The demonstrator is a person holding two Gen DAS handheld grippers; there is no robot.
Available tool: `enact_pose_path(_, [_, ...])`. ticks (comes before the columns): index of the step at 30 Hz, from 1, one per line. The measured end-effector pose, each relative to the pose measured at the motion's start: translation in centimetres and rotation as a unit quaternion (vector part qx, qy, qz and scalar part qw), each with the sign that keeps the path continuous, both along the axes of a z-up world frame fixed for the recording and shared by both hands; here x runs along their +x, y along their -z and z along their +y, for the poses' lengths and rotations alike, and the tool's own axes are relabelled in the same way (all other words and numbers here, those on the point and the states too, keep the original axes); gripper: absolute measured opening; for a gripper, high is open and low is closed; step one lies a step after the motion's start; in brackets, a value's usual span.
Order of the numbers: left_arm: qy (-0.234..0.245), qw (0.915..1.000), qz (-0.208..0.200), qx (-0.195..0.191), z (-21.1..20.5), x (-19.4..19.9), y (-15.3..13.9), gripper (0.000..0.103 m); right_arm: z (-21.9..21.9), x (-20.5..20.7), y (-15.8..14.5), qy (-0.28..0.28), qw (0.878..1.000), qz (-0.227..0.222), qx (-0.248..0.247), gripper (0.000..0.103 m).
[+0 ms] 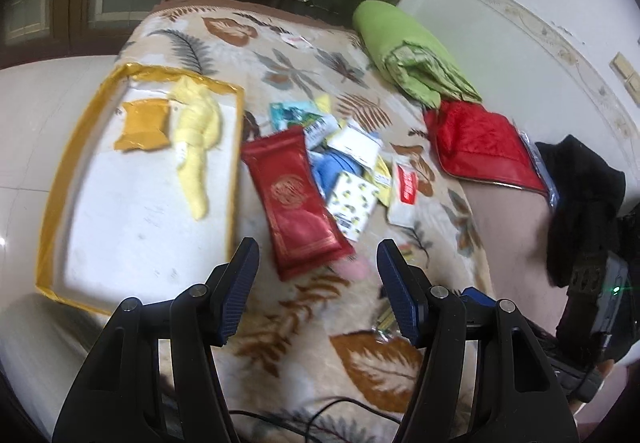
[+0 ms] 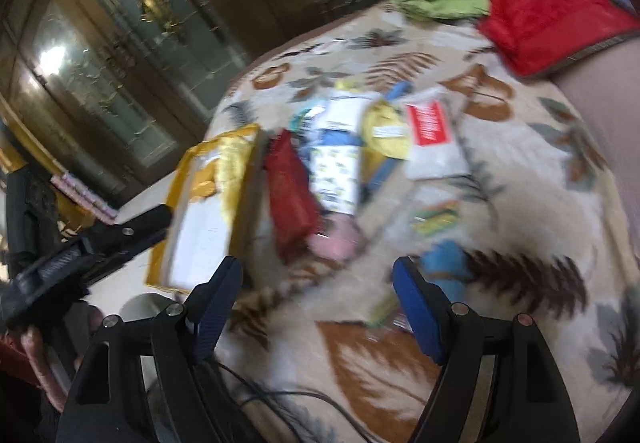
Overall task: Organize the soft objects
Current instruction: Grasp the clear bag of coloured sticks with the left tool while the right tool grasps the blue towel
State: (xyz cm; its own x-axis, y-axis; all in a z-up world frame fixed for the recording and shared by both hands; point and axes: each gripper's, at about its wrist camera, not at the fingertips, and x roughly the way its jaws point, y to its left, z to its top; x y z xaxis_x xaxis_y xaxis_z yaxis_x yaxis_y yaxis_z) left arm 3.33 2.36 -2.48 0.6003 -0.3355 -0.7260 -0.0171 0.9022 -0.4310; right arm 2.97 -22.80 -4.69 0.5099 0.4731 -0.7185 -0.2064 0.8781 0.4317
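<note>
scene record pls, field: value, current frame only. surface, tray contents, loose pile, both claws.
surface: leaf-print blanket
tray: gold-rimmed tray, left of the pile
in tray: yellow plush, orange packet
loose pile: red pouch, lemon-print pack, red-and-white sachet, other small packets
far edge: green bundle, red cushion
left claw: open, empty, near end of red pouch
right claw: open, empty, above blanket
image quality: right wrist view motion-blurred
</note>
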Motion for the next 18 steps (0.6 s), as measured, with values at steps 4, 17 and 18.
enact_pose_path(4, [0.007, 1.0, 0.0, 0.005, -1.1, -0.3, -0.1, 0.062, -2.3, -0.3, 1.7, 0.022, 0.999, 0.027, -0.003, 0.078])
enact_pose_path(17, [0.05, 0.9976, 0.044, 0.02, -4.3, 0.9, 3.4, 0.062, -5.4, 0.4, 5.7, 0.063, 0.994, 0.078, 0.053, 0.074])
enact_pose_path(18, [0.058, 0.9967, 0.053, 0.023, -4.7, 1.2, 3.9, 0.062, -5.8, 0.7, 5.8, 0.069, 0.992, 0.081, 0.063, 0.071])
